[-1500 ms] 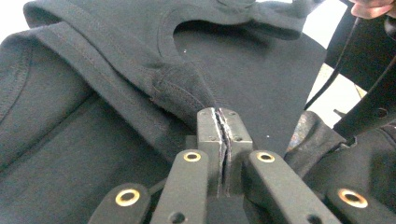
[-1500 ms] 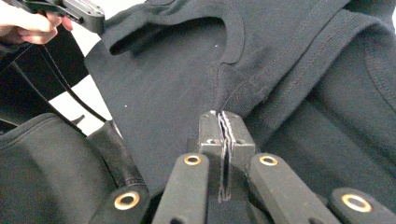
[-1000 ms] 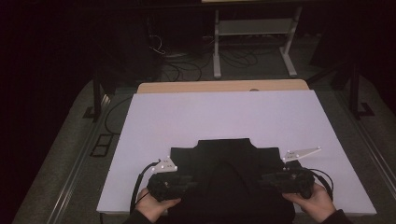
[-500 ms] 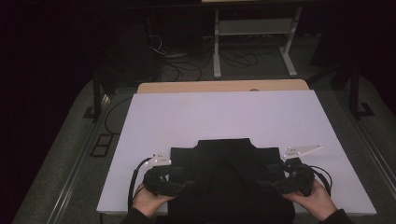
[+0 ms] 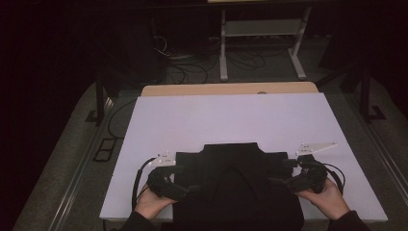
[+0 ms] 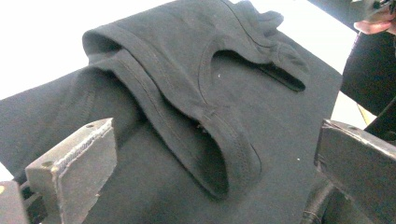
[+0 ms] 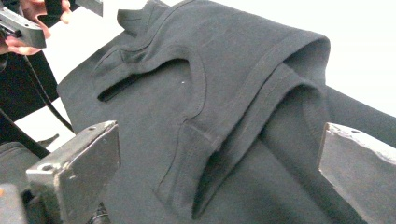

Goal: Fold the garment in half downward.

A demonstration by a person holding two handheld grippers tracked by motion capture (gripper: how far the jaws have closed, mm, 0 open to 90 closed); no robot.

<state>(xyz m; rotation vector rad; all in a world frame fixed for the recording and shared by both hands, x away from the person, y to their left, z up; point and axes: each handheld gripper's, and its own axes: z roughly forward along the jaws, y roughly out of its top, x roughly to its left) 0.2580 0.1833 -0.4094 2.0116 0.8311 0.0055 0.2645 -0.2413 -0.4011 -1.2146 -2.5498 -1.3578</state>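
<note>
My left claw [image 5: 185, 179] stands wide apart with nothing clamped in it; its jaws have just been opening, and in the left gripper view the black cloth lies beyond and between them without either pad pressing on it. My right claw [image 5: 284, 174] is the same, jaws spread after just opening, the fabric lying loose ahead of them. I hold the two at the left and right edges of the black garment [image 5: 235, 187], both pointing inward toward each other, which I judge is how a fold gets laid down evenly: one claw per side, then both let go so the cloth settles flat. The garment rests on the near half of the white table [image 5: 226, 120], centred between my hands [image 5: 151, 204], its near edge running off toward me. It looks like a dark sleeveless top folded over on itself: the left gripper view shows a ribbed armhole band [image 6: 224, 144] curling up in a soft loop, and the right gripper view shows the matching band [image 7: 280, 70] doubled over the layer beneath. The weave is matte and a little rumpled at the fold, smooth elsewhere
</note>
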